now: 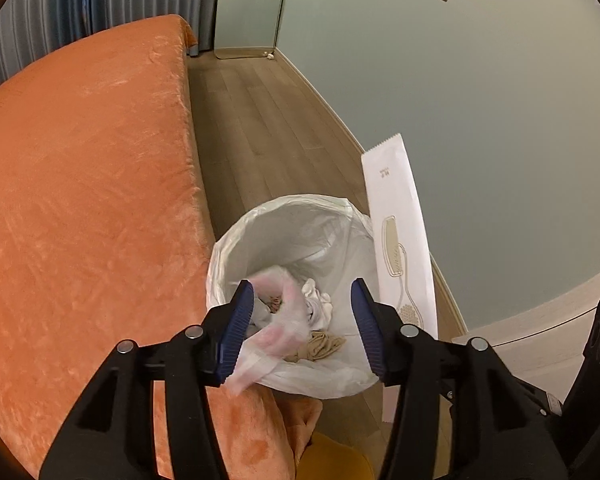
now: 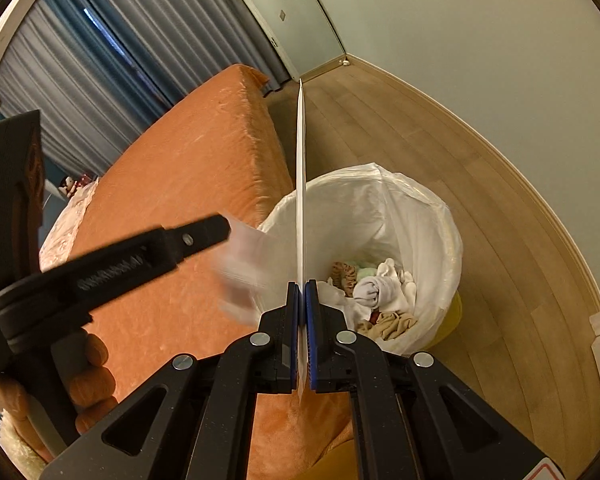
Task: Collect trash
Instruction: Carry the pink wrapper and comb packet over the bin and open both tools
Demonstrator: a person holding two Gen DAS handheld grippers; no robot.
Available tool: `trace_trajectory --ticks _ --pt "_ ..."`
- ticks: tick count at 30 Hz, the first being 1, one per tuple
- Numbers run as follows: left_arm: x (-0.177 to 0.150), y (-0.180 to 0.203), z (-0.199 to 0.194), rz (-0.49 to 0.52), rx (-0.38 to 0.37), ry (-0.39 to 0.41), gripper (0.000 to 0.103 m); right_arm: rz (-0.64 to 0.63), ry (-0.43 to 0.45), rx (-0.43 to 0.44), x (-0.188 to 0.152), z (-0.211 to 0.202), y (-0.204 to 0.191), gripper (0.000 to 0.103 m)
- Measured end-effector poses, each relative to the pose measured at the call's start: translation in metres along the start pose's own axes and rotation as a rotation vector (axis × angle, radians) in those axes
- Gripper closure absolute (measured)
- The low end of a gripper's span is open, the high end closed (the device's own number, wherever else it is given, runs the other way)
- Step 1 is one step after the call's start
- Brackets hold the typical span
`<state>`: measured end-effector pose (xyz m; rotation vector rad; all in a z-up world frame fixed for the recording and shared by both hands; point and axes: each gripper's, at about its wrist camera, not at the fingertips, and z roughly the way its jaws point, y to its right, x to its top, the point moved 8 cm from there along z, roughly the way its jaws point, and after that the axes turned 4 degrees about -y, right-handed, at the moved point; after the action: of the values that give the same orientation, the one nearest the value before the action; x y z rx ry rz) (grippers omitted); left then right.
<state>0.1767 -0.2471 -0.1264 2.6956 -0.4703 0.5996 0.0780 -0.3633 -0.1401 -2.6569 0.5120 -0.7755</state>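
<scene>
Probably a home bedroom: orange-blanketed bed [image 1: 84, 184], grey curtains [image 2: 100, 64], wooden floor [image 1: 260, 128].

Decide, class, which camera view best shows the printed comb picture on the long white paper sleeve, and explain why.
The left wrist view: there the paper sleeve faces the camera flat beside the bin, so its print reads clearly. The right wrist view shows the sleeve edge-on, a thin white line clamped in the right gripper; no print is visible.

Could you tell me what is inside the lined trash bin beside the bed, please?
Inside the bin: white cloth, tan fabric, a striped scrap. A clear plastic bag drapes over the near rim, hiding whatever lies beneath.
</scene>
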Motion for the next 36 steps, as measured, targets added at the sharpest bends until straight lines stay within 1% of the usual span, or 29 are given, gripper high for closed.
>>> trace_trajectory --ticks 7,10,13,23,25,27,31,35,36 --pt "-0.004 -0.018 0.005 -0.013 0.039 -0.016 0.055 0.014 -0.026 0.004 -0.001 0.013 0.003 0.099" --pt "-0.007 -0.027 0.006 -0.034 0.047 -0.024 0.055 0.019 -0.042 0.007 -0.004 0.022 0.005 0.099" --pt "-0.01 -0.036 0.004 -0.052 0.056 -0.024 0.055 0.022 -0.056 0.002 -0.006 0.029 0.006 0.099" --pt "-0.016 -0.052 0.009 -0.059 0.089 -0.028 0.054 0.031 -0.087 -0.022 -0.004 0.049 0.008 0.098" --pt "-0.018 -0.055 0.011 -0.059 0.095 -0.029 0.053 0.026 -0.091 -0.035 -0.003 0.052 0.007 0.096" --pt "-0.02 -0.057 0.011 -0.06 0.1 -0.03 0.051 0.008 -0.08 -0.073 -0.002 0.052 0.006 0.092" --pt "-0.022 -0.062 0.01 -0.053 0.123 -0.024 0.049 -0.028 -0.071 -0.103 -0.003 0.049 0.001 0.092" --pt "-0.026 -0.066 0.008 -0.052 0.132 -0.019 0.048 -0.091 -0.047 -0.151 -0.004 0.04 -0.009 0.082" --pt "-0.028 -0.066 0.007 -0.052 0.134 -0.019 0.048 -0.105 -0.042 -0.158 -0.003 0.038 -0.012 0.081"
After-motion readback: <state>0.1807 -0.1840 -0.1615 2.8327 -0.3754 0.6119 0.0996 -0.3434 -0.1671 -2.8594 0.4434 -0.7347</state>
